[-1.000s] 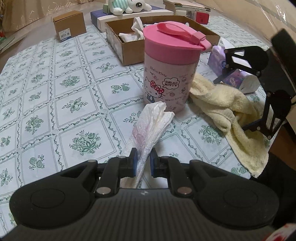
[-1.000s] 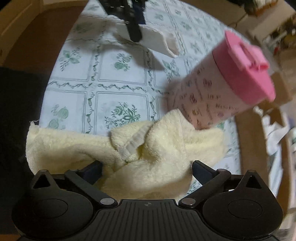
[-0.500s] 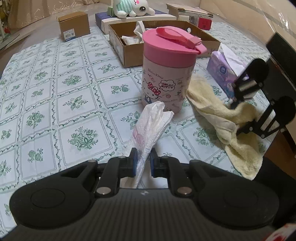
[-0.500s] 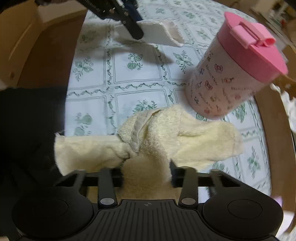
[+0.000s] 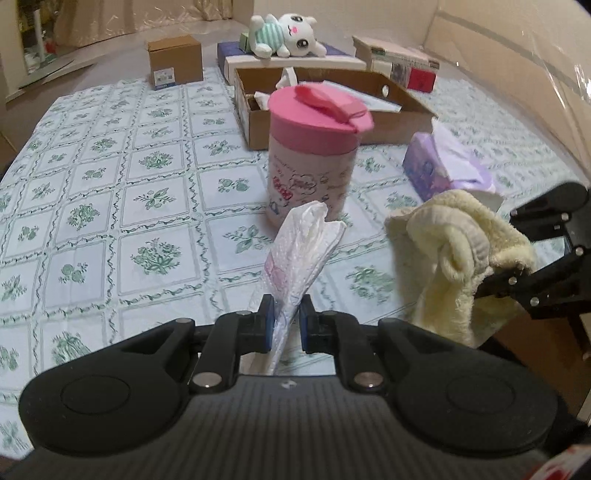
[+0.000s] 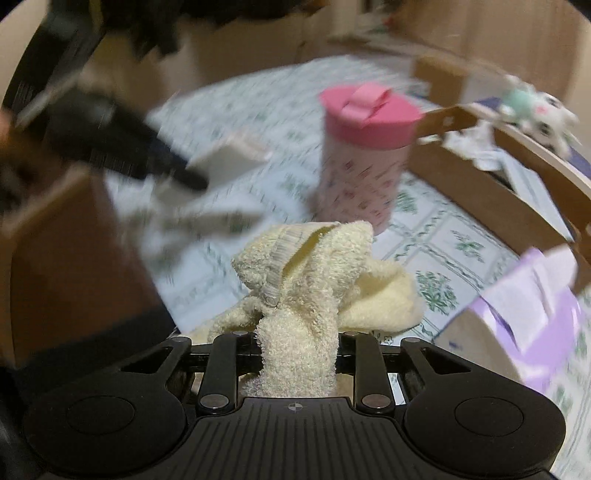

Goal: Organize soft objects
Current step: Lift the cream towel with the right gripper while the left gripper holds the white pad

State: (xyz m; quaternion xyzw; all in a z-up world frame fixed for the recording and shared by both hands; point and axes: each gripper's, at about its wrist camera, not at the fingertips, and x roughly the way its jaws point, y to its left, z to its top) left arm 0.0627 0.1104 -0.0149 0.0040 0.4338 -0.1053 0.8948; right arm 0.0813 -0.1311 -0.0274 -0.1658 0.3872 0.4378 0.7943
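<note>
While blurred in the right view, plush toy (image 5: pixel 284 35) crisp leftward.

Floor (image 5: pixel 110 70) pale and bare beyond a green-patterned cloth (image 5: pixel 110 192); beige curtain (image 5: pixel 147 14) at rear (indoor lighting, dim).

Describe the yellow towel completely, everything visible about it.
The yellow towel is pale cream terry cloth, fluffy, with a flat woven band near one edge. It is bunched and twisted, pinched at a narrow neck by the right claw, whose jaws have just closed on it. Its folds bulge ahead of the claw while one end hangs down over the table's edge. Nothing else visibly touches it.
</note>
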